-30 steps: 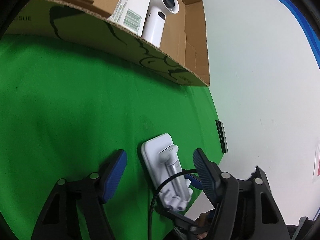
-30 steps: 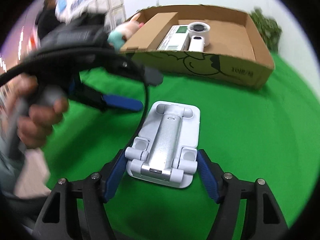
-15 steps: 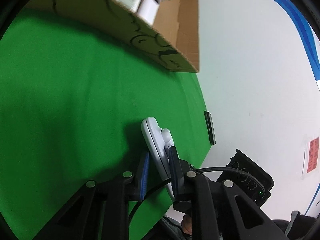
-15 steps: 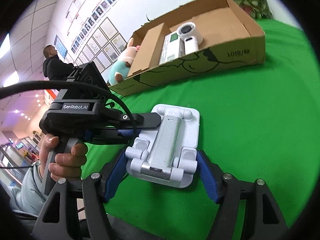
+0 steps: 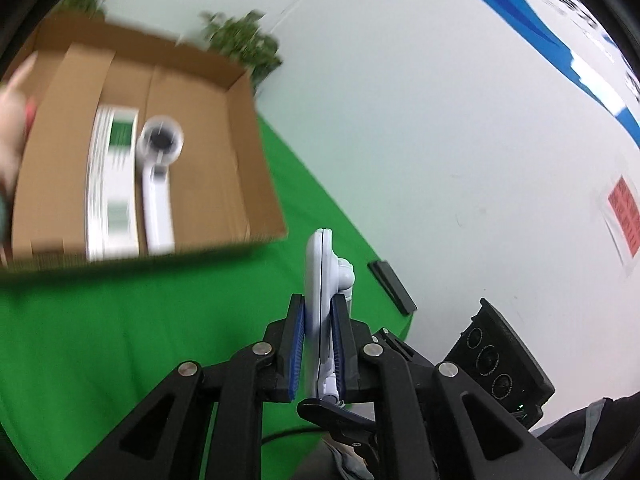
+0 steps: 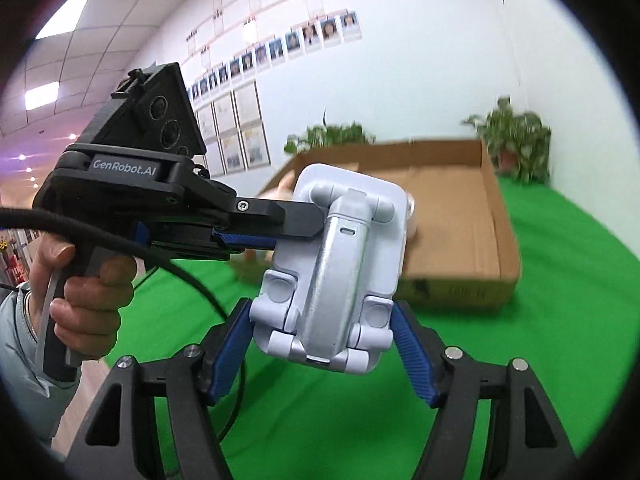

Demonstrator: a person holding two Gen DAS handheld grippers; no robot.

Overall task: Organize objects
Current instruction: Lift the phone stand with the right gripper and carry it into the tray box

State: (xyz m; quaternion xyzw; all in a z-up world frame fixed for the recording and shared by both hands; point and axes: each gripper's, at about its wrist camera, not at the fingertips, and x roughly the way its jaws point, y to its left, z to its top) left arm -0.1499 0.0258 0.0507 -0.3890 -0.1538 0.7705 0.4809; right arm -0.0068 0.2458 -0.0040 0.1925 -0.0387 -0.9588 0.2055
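A white and silver folding phone stand [image 6: 332, 268] is held in the air above the green cloth. My left gripper [image 5: 318, 312] is shut on its flat faces, and the stand shows edge-on there [image 5: 320, 264]. My right gripper [image 6: 322, 322] grips the stand's lower end by its two sides. The left gripper's body [image 6: 168, 200] reaches in from the left in the right wrist view. The cardboard box [image 5: 256, 184] lies ahead and below, with a white box with a green label [image 5: 112, 176] and a white handheld fan [image 5: 158, 184] inside.
The green cloth [image 5: 100, 340] covers the table. A black flat bar [image 5: 392, 288] lies near its right edge by the white wall. A pink plush toy [image 5: 10, 132] is at the box's left end. Potted plants [image 6: 516, 140] stand behind the box [image 6: 452, 232].
The left gripper closed on the stand. Both grippers lifted it off the cloth and carried it up and toward the box.
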